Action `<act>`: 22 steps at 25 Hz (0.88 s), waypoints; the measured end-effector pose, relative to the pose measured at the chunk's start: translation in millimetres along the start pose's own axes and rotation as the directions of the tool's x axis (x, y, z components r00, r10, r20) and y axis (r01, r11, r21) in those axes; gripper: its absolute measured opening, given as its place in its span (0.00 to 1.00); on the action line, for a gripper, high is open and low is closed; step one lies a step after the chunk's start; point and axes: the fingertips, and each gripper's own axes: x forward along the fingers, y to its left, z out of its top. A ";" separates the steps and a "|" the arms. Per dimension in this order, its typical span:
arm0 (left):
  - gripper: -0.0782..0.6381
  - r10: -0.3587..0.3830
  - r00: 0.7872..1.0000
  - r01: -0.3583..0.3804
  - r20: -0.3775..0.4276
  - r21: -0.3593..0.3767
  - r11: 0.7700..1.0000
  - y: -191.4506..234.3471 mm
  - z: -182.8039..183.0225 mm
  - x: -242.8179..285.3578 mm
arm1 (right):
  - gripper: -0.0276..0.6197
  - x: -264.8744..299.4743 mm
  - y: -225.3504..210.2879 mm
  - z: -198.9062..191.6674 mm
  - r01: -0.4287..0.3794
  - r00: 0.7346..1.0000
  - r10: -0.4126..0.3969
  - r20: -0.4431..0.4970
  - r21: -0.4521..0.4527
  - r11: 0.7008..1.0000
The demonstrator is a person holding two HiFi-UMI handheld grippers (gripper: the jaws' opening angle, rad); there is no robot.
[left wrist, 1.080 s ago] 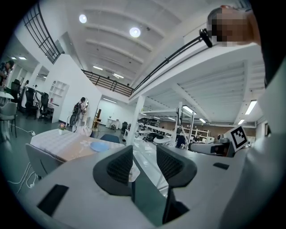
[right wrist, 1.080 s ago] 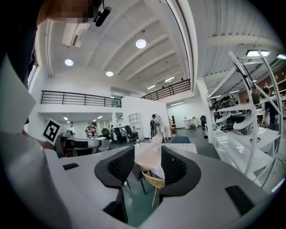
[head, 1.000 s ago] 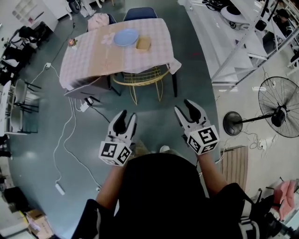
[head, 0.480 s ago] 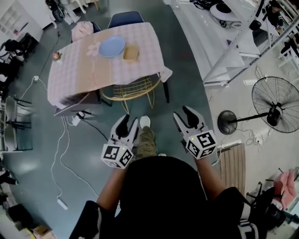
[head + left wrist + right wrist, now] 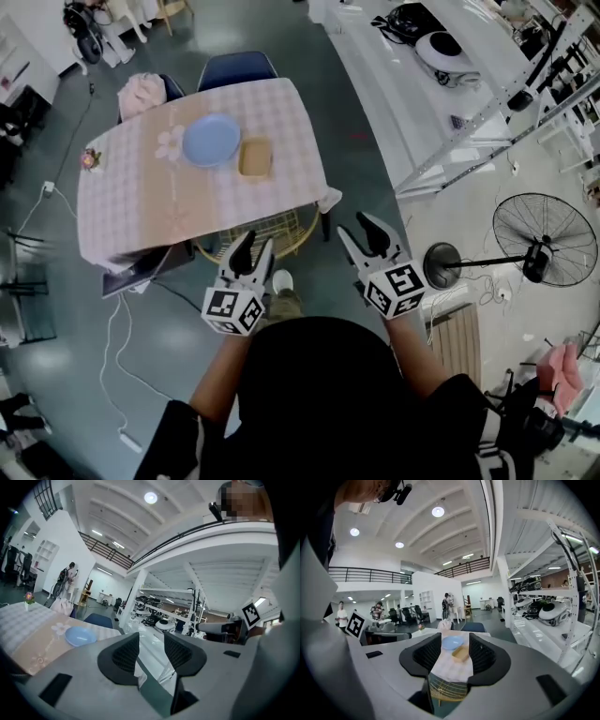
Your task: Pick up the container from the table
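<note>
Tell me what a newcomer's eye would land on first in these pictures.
The table with its pale checked cloth stands out at upper left of the head view, bearing a blue plate with a tan container beside it. Below, the left gripper and right gripper are held out over the dark floor, short of the table, both open and empty.
</note>
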 end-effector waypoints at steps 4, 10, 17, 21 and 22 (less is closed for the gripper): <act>0.31 -0.011 0.999 0.011 -0.041 -0.001 1.000 45.2 7.2 51.7 | 0.28 53.9 -17.3 13.1 0.016 1.000 -0.016 -0.021 -0.001 1.000; 0.33 0.006 0.981 -0.017 -0.192 -0.055 0.998 105.5 -20.6 135.6 | 0.28 105.9 -40.8 23.1 0.012 0.999 -0.010 -0.038 0.047 0.999; 0.33 0.131 0.930 -0.141 -0.343 -0.005 0.990 163.6 -77.6 219.0 | 0.28 148.6 -81.8 42.8 -0.091 0.995 0.093 -0.046 0.037 0.995; 0.33 0.186 0.883 -0.178 -0.432 0.058 0.982 184.6 -115.7 255.2 | 0.28 165.5 -102.1 55.6 -0.158 0.986 0.158 -0.045 0.013 0.987; 0.33 0.191 0.871 -0.181 -0.452 0.067 0.981 190.3 -124.0 264.3 | 0.28 171.2 -107.4 56.6 -0.169 0.984 0.170 -0.046 0.015 0.985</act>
